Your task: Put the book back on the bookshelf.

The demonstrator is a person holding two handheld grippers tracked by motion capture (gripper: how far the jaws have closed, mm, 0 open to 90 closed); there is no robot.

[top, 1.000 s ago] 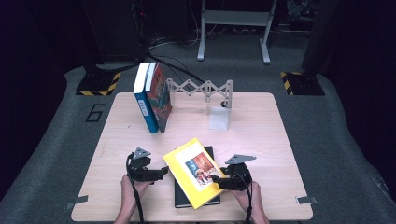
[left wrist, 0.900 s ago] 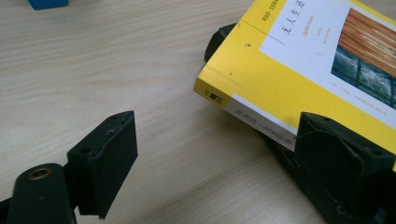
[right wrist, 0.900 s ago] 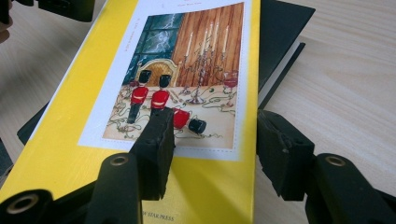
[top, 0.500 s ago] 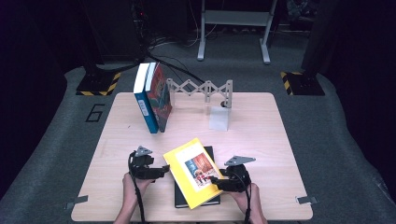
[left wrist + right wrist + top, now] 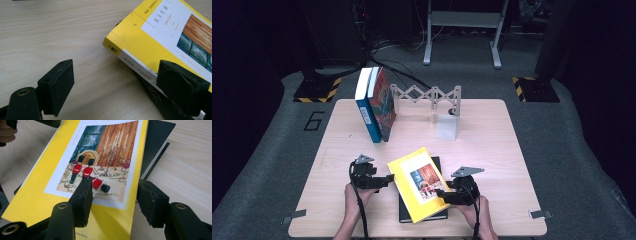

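A yellow book (image 5: 412,172) with a picture on its cover lies askew on top of a black book (image 5: 404,214) near the table's front edge. My left gripper (image 5: 388,178) is at the yellow book's left side. In the left gripper view my left gripper (image 5: 117,82) stands wide open, its right jaw over the spine edge of the yellow book (image 5: 150,30). My right gripper (image 5: 439,192) is at the book's right side. It is open (image 5: 112,197): one jaw lies over the yellow book's cover (image 5: 62,152), the other just past the edge, beside the black book (image 5: 157,135).
Two books, one blue (image 5: 367,107) and one red (image 5: 383,102), stand upright at the back left of the wooden table (image 5: 492,150). A grey folding rack (image 5: 427,93) and a white block (image 5: 447,126) are at the back middle. Dark floor surrounds the table.
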